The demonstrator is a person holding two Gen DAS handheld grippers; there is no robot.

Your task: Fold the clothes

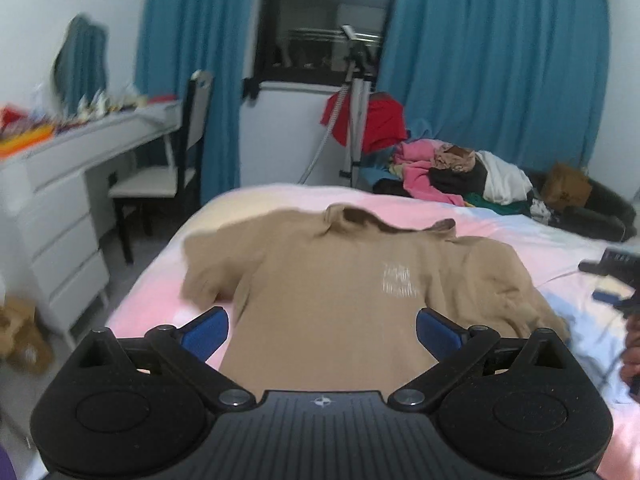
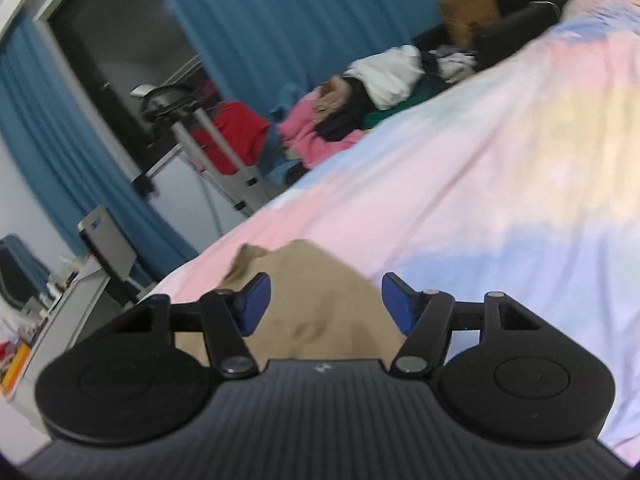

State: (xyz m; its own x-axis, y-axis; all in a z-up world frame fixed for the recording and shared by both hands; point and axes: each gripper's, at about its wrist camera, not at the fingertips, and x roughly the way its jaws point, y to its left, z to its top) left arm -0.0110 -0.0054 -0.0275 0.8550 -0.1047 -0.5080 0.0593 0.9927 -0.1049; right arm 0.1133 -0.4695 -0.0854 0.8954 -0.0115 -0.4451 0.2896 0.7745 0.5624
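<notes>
On the pastel pink, blue and cream bedspread (image 1: 520, 216) a tan short-sleeved shirt with a small white chest print (image 1: 340, 280) lies spread flat, collar toward the far edge of the bed and hem toward the near edge. One sleeve reaches toward the bed's left edge, beside the white chest of drawers (image 1: 60, 220); the other side of the shirt is rumpled and bunched toward the right.

The left gripper (image 1: 322, 332) hangs over the shirt's lower part with its blue-padded tongs spread wide; the fabric shows between and below them, but neither pad presses on it.

In the tilted right wrist view, the right gripper (image 2: 326, 304) has its blue pads apart as well, above one pointed corner of the tan shirt (image 2: 316, 312). Nothing is pinched there. The picture is blurred, so whether the pads brush the cloth cannot be told.

At the bed's far right corner sits a mixed heap of pink, white, black and green clothes (image 1: 452, 176). A red garment (image 1: 380, 124) hangs over a grey tripod stand (image 1: 356, 112) in front of the teal curtains (image 1: 500, 60). A white chair with dark legs (image 1: 160, 176) stands between the drawers and the bed.
</notes>
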